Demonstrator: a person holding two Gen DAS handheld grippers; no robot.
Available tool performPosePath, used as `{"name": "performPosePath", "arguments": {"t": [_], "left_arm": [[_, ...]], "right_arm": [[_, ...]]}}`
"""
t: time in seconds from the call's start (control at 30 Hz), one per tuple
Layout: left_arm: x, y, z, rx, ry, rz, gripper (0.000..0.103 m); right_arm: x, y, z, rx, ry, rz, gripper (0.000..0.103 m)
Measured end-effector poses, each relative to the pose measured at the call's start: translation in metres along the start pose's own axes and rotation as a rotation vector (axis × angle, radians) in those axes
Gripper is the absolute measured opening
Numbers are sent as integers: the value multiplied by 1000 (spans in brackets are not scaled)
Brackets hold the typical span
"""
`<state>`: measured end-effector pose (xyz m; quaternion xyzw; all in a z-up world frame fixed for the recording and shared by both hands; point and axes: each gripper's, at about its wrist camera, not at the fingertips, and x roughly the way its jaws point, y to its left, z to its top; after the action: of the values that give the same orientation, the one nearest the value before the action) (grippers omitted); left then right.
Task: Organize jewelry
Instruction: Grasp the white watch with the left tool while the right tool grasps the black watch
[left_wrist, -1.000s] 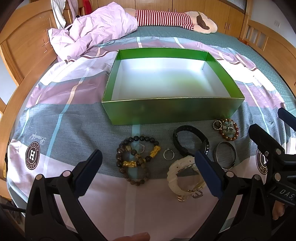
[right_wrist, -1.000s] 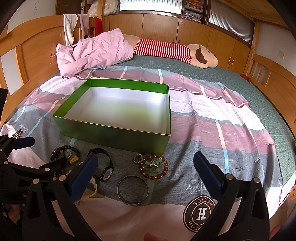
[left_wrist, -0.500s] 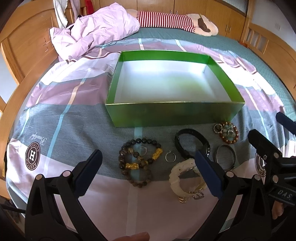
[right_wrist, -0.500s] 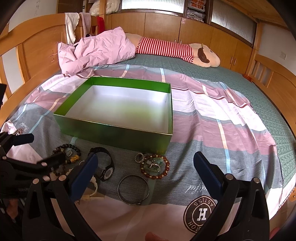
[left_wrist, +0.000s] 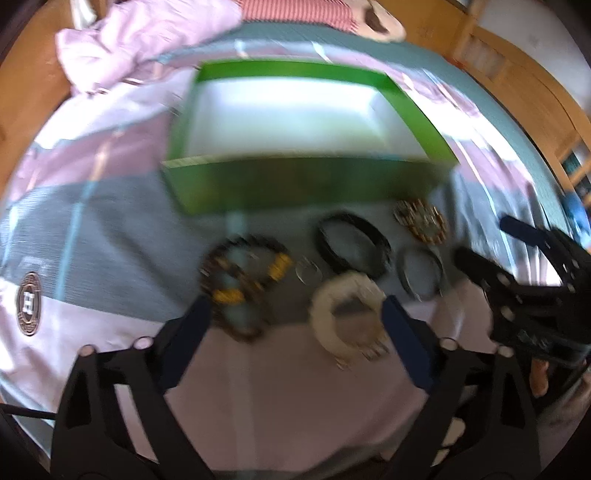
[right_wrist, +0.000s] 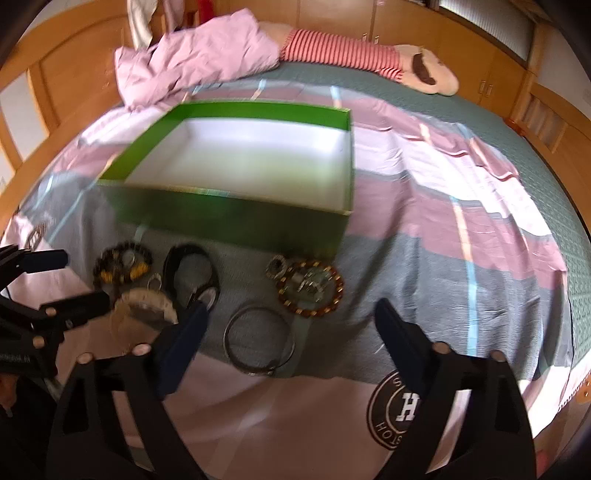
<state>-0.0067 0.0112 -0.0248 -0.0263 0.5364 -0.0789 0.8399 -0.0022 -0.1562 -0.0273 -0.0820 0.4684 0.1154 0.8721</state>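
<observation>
An open green box (left_wrist: 303, 184) (right_wrist: 236, 218) with a white inside stands on the bed. In front of it lie dark bead bracelets with gold charms (left_wrist: 243, 280) (right_wrist: 122, 264), a small ring (left_wrist: 308, 271), a black watch (left_wrist: 352, 245) (right_wrist: 192, 273), a white bracelet (left_wrist: 347, 317) (right_wrist: 144, 306), a metal bangle (left_wrist: 421, 273) (right_wrist: 260, 341) and an amber bead bracelet (left_wrist: 421, 221) (right_wrist: 310, 284). My left gripper (left_wrist: 295, 332) hangs over the dark beads and the white bracelet, its jaws closing on nothing. My right gripper (right_wrist: 291, 339) hangs over the bangle, its jaws closing too, with no pad touching it.
The bed has a pink, grey and white patterned sheet (right_wrist: 461, 206). A crumpled pink quilt (right_wrist: 199, 62) and a striped plush toy (right_wrist: 369, 59) lie at the far end. A wooden bed frame (right_wrist: 546, 122) runs along both sides.
Both grippers have tipped down toward the jewelry, which now looks larger and blurred. The fingers of each gripper stand a little closer together than before. No piece has moved.
</observation>
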Motion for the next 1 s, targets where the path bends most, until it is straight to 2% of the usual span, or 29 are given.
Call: {"name": "performPosePath", "arguments": {"t": [0.07,0.13,0.23,0.3,0.37,0.47,0.53,0.57,0.6,0.63,0.7,0.73,0.77,0.87,1.0], "left_arm": [[11,-7,-6,36,36,15,76],[25,-12,-11,57,79,33,68],[31,-14,-11,60,97,16,55],[34,-12,-10,49,104,19,36],[39,-8,-10,33,127,39,24],[44,-2,-11,15,145,46,21],[43,0,-9,10,139,46,27],[43,2,-9,9,138,50,40],[43,4,-10,8,136,56,46],[43,4,-9,8,134,57,46],[44,3,-7,11,132,56,45],[44,3,-7,13,130,55,45],[44,2,-7,14,129,56,43],[42,1,-4,20,123,46,18],[39,-6,-10,14,96,31,10]], "right_arm": [[6,2,-1,-3,17,8,67],[8,2,-1,6,19,20,63],[10,6,8,18,17,76,59],[12,15,18,-4,2,97,59],[19,26,25,-40,13,105,59],[42,40,30,-74,73,141,59],[58,45,25,-73,127,150,59],[62,47,23,-75,141,149,51],[66,46,21,-72,158,158,41],[68,45,20,-65,165,166,36],[68,43,19,-55,173,173,17],[67,42,19,-52,172,176,13],[66,42,18,-49,166,175,11],[60,39,17,-52,141,151,8],[51,32,15,-43,93,141,8]]}}
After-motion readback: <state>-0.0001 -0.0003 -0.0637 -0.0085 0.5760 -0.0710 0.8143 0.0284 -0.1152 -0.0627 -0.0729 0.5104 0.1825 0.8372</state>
